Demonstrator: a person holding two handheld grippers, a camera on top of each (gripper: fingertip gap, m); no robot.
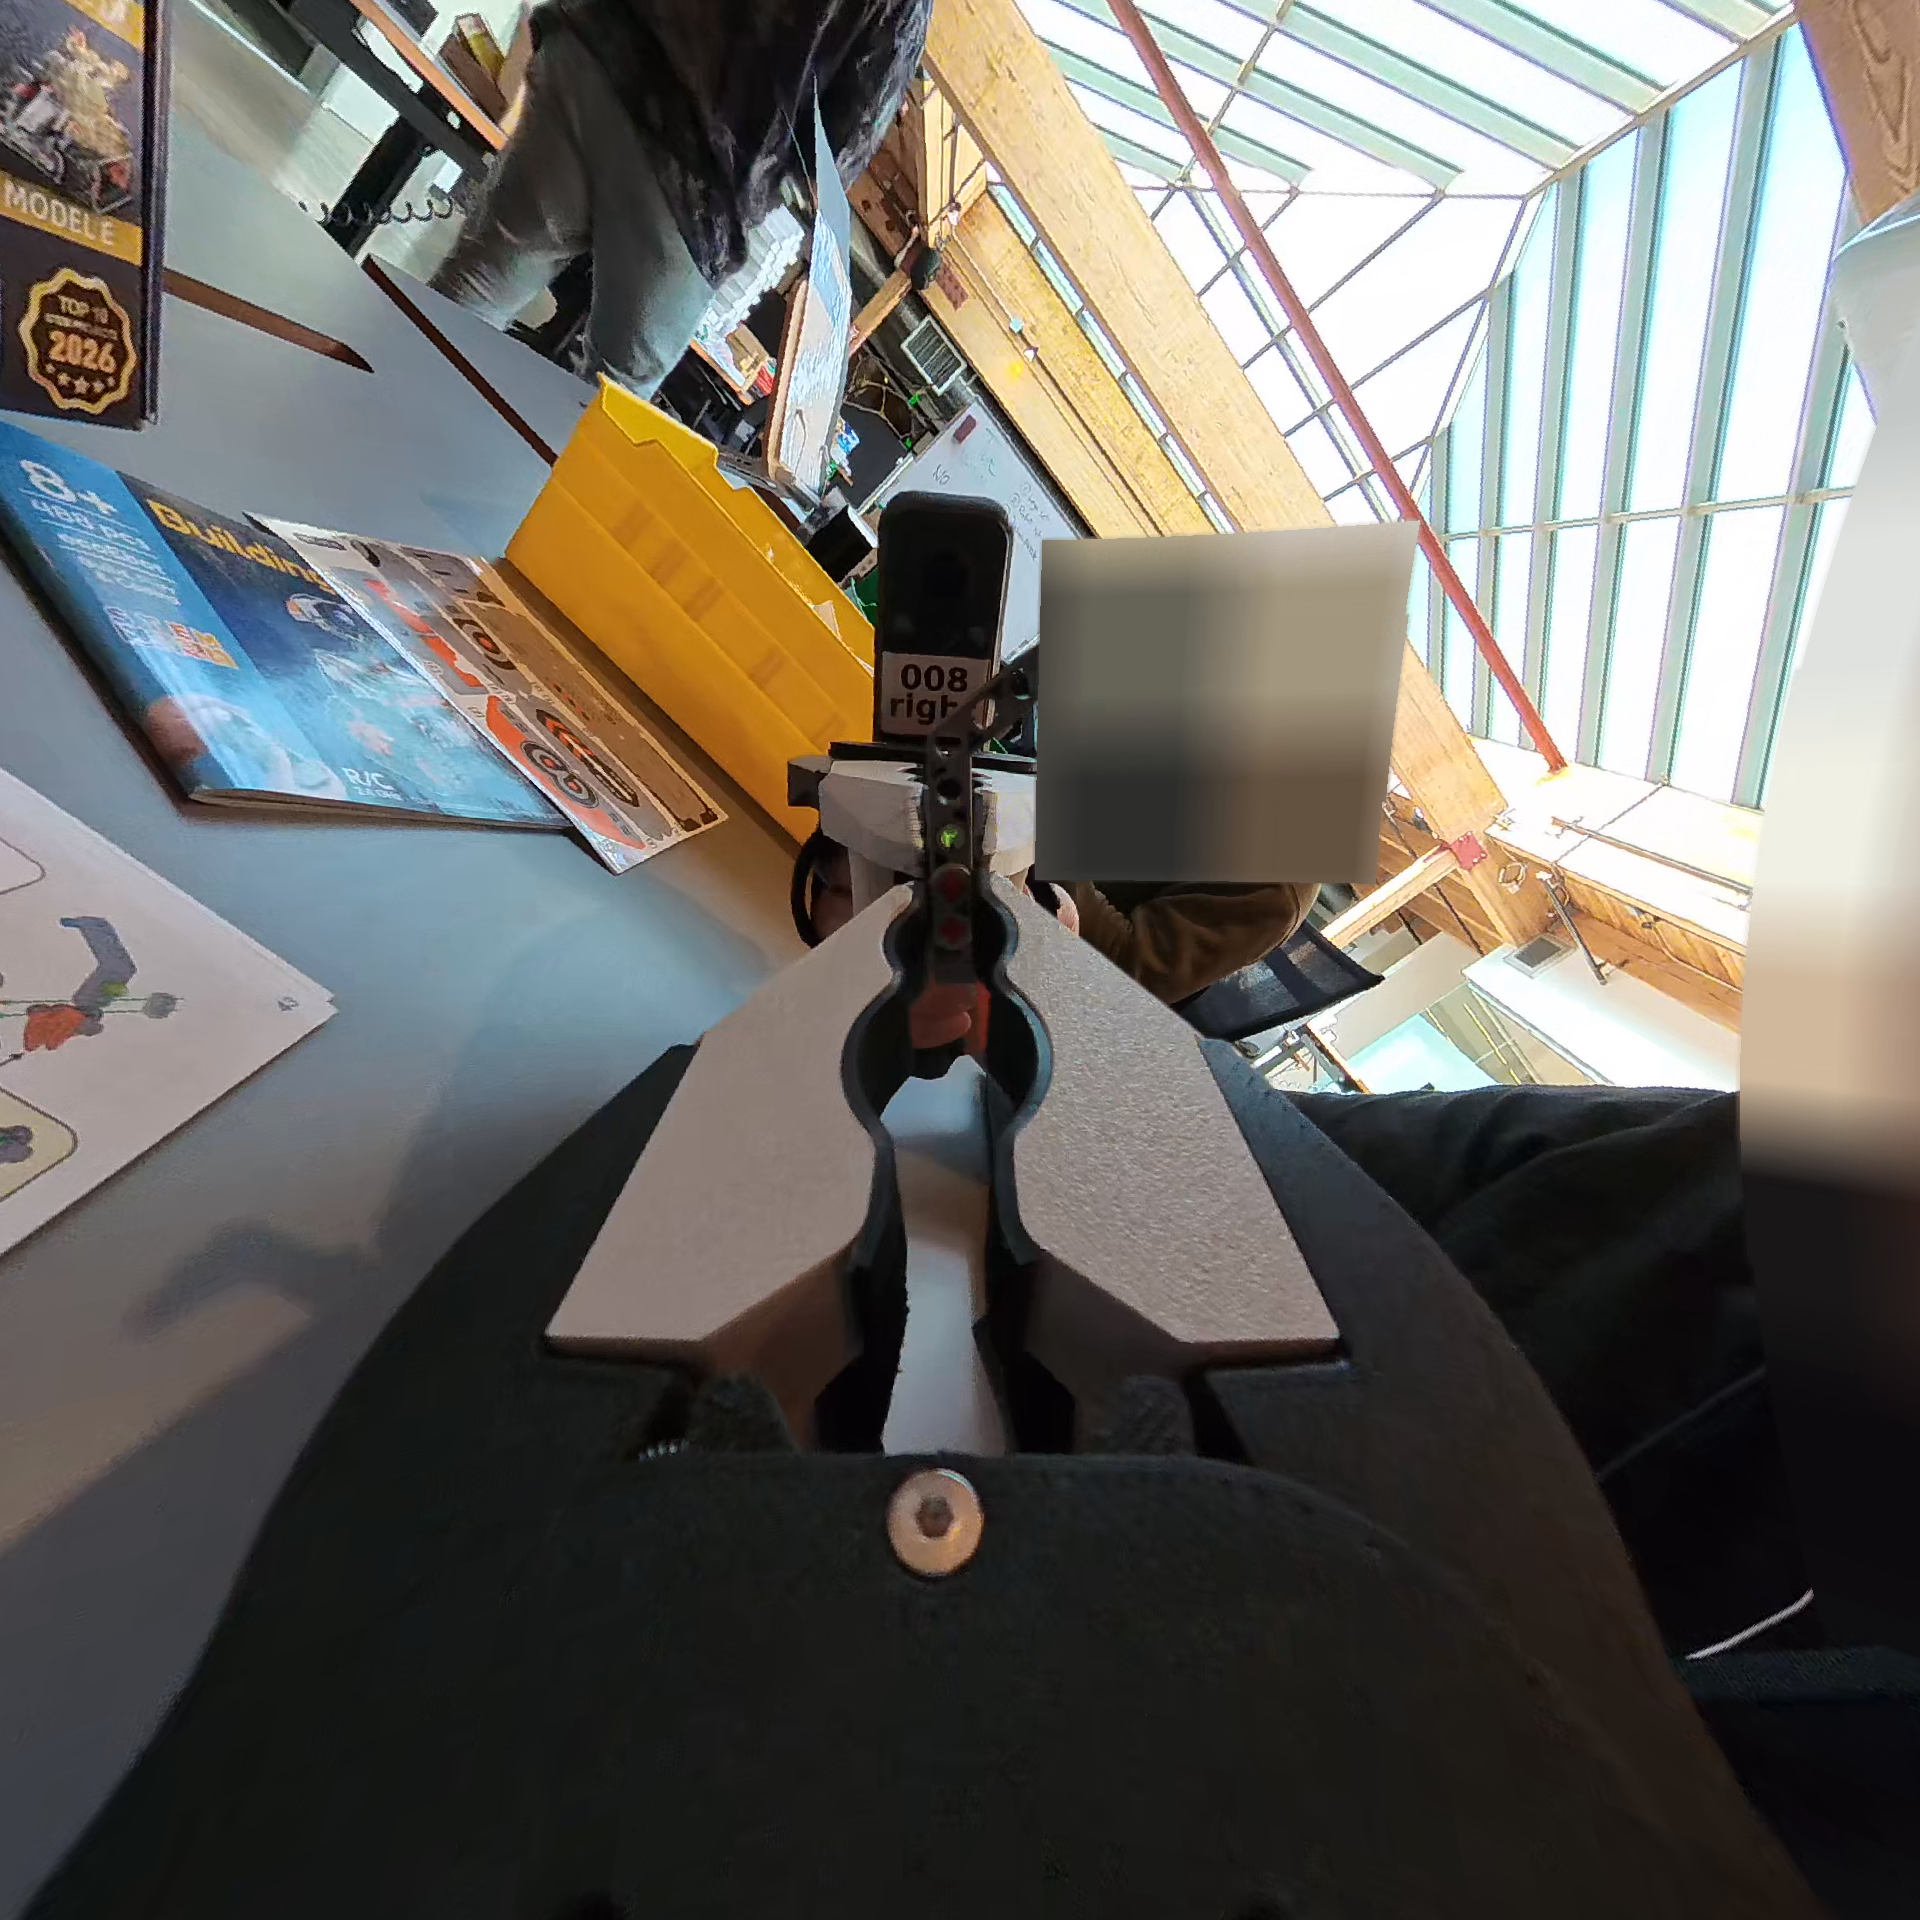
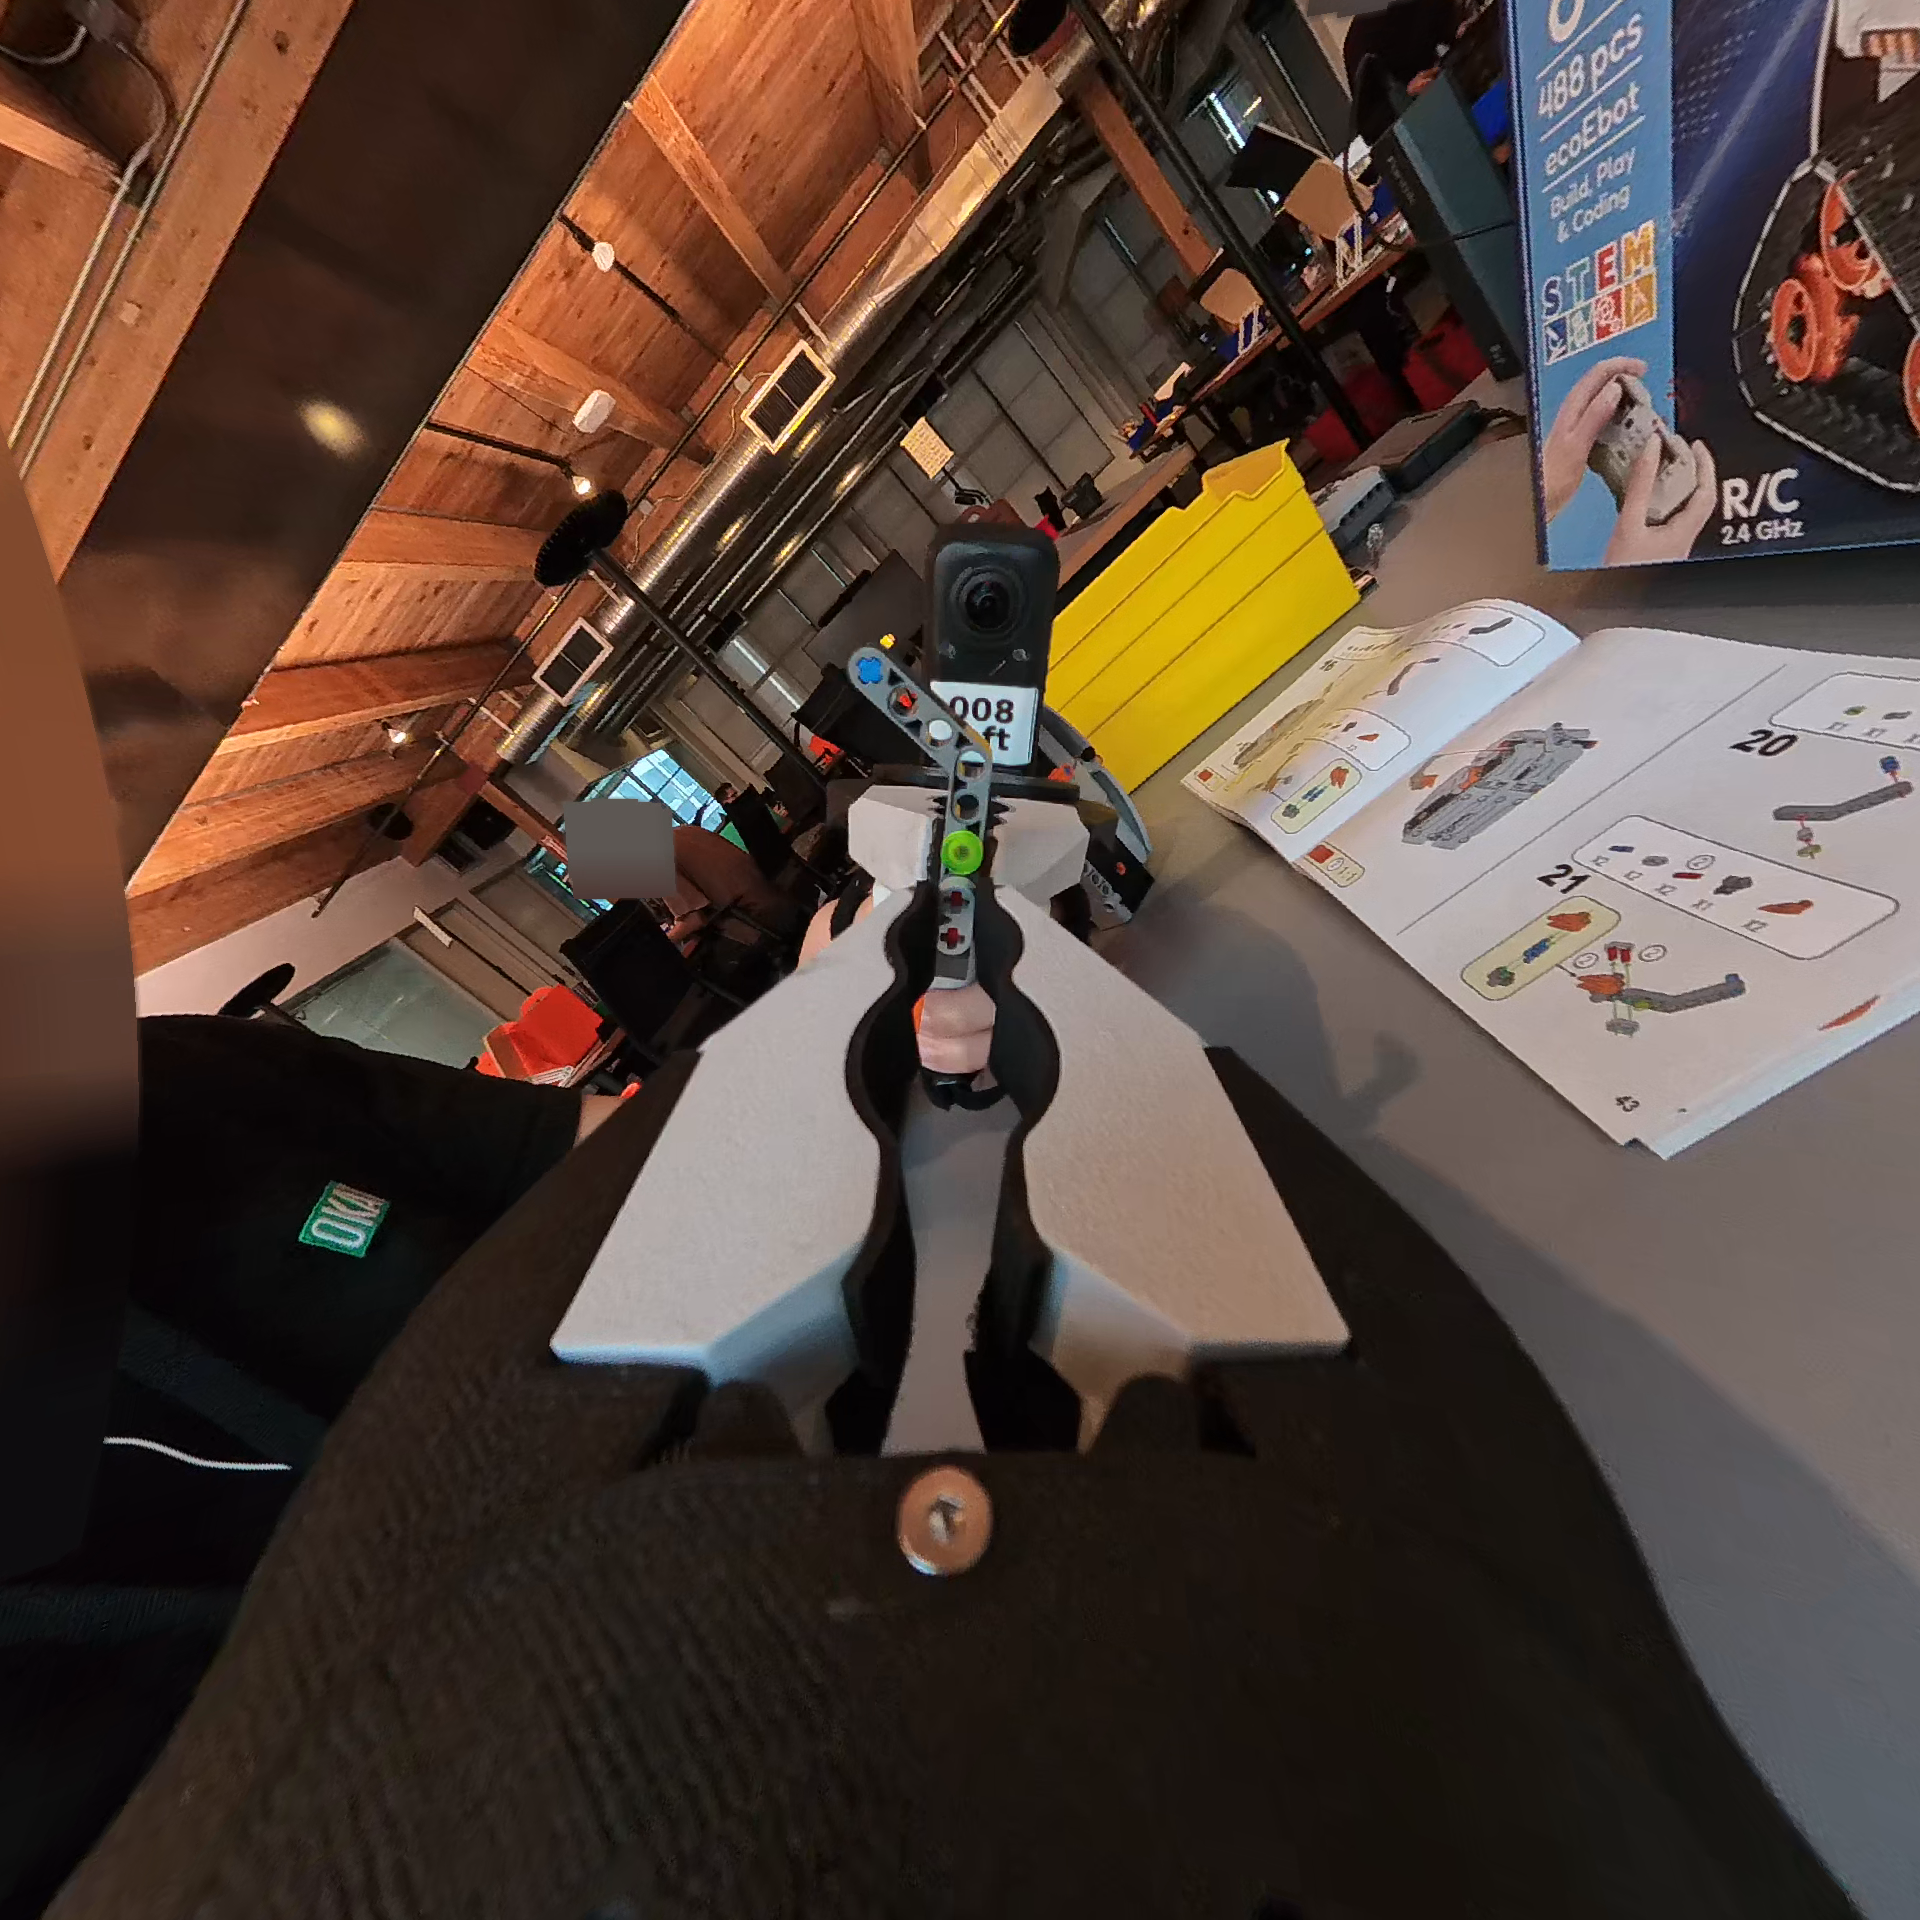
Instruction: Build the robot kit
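Claws meet tip to tip above the tabletop (image 2: 1558,1351): left claw (image 1: 948,914) and right claw (image 2: 954,925) both clamped on one grey beam (image 2: 961,831), beside a manual (image 2: 1621,831) and yellow bin (image 1: 686,592).

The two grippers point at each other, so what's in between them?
A bent grey beam with a green peg, pinched from both ends by the right gripper and left gripper. Both views show it.

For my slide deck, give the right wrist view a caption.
Both grippers pinch one angled grey beam above the table and open instruction booklet.
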